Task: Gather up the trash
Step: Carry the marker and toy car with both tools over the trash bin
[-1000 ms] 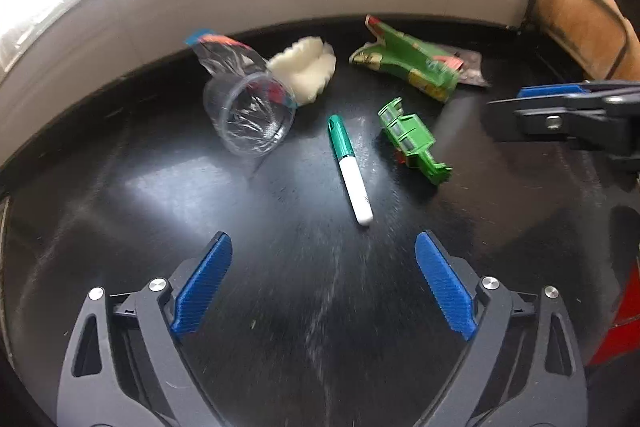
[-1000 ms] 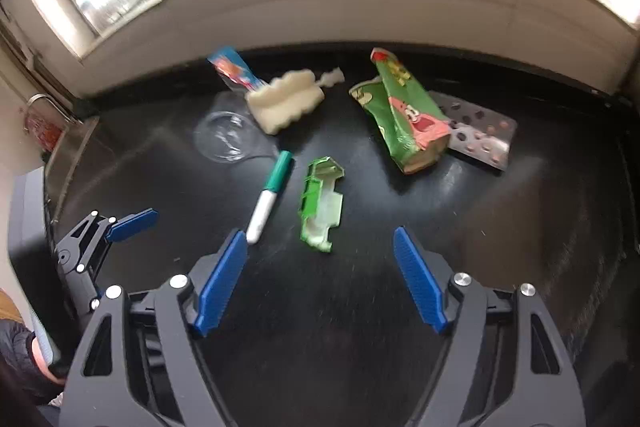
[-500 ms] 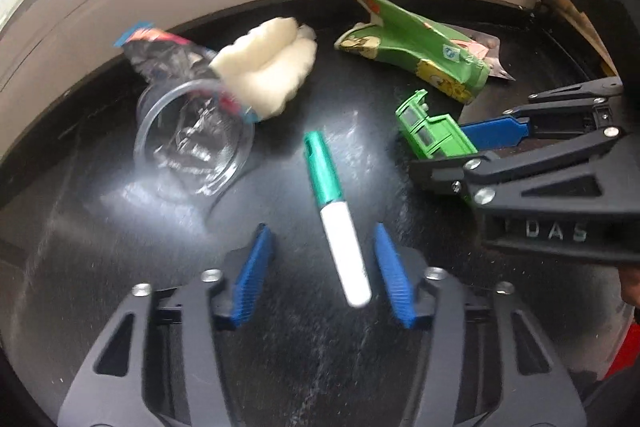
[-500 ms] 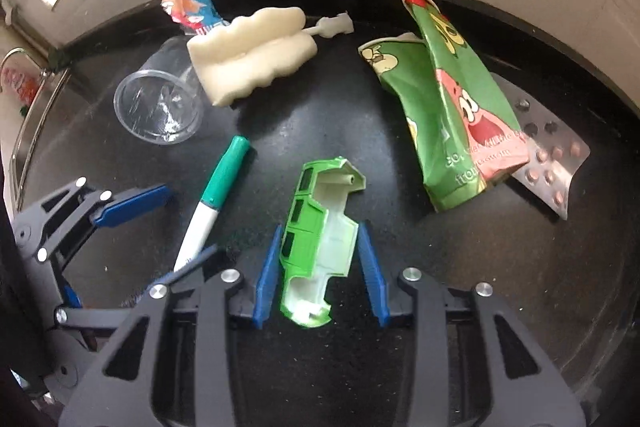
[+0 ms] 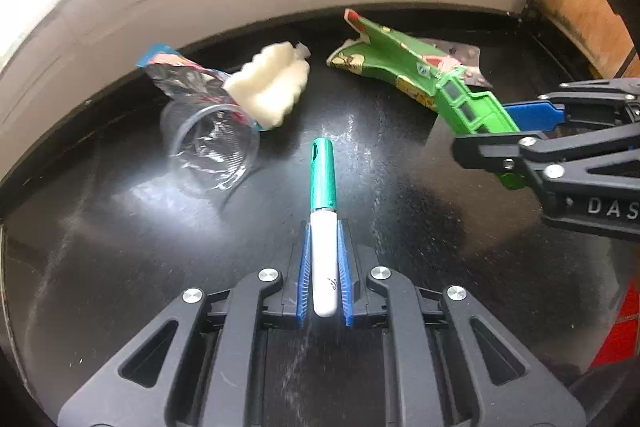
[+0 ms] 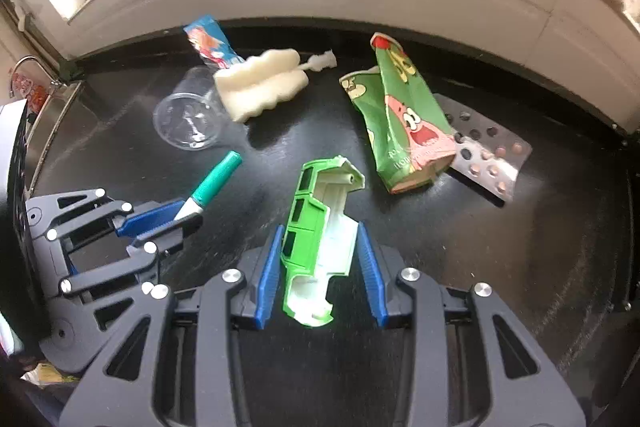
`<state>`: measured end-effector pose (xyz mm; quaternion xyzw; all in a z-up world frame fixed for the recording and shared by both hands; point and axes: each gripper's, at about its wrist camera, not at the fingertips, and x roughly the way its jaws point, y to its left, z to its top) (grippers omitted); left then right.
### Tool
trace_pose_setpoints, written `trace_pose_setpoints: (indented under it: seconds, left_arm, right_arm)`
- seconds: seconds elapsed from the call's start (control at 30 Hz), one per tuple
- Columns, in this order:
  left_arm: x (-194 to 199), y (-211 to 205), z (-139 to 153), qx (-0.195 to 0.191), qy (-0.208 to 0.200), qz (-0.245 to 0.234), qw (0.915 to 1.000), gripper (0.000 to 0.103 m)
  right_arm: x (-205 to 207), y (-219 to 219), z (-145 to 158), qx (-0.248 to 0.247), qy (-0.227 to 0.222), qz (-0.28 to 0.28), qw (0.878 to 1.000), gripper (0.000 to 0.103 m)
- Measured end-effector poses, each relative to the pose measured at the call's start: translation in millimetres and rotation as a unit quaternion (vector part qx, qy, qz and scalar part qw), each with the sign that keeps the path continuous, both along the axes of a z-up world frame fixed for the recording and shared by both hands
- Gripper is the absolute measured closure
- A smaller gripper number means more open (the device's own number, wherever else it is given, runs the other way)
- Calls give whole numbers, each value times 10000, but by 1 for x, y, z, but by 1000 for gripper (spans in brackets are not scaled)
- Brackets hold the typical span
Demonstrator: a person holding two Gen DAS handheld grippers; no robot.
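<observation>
A: Why is the left tool [image 5: 324, 267] so narrow?

B: Its jaws are closing on the marker [image 5: 323, 223], pads against the white barrel, green cap pointing out over the bench [image 5: 120, 247].

A: And the right tool [image 6: 318, 267]?

B: It straddles the green toy car shell [image 6: 320, 227], pads apparently pinching its sides. I'd say each takes 1 piece; cup [image 6: 188, 123], sponge [image 6: 260, 91] and green wrapper [image 6: 400, 119] lie beyond.
</observation>
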<state>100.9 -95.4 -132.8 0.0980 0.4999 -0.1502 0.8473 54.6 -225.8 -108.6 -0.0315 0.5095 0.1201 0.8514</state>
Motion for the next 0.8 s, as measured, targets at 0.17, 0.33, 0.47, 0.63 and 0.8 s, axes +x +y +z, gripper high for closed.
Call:
trace_pose_setpoints:
  seconds: [0.17,0.33,0.47,0.63,0.8]
  left_arm:
    - [-23,7,14,-37,-109,145,9998,91]
    - [-44,15,23,-29,-182,230,9996,91]
    - [-61,29,31,-50,-287,390,9988,91]
    - [-84,63,45,-92,-487,829,9953,91]
    - [-120,129,60,-149,-704,1695,9829,91]
  right_arm:
    - [-26,0,11,-19,-116,-23,9999,65]
    - [-44,0,18,-63,-220,17,9997,65]
    - [-51,9,26,-92,-293,119,9995,65]
    - [-53,42,40,-54,-389,483,9981,65]
    - [-60,120,46,96,-432,1328,9902,65]
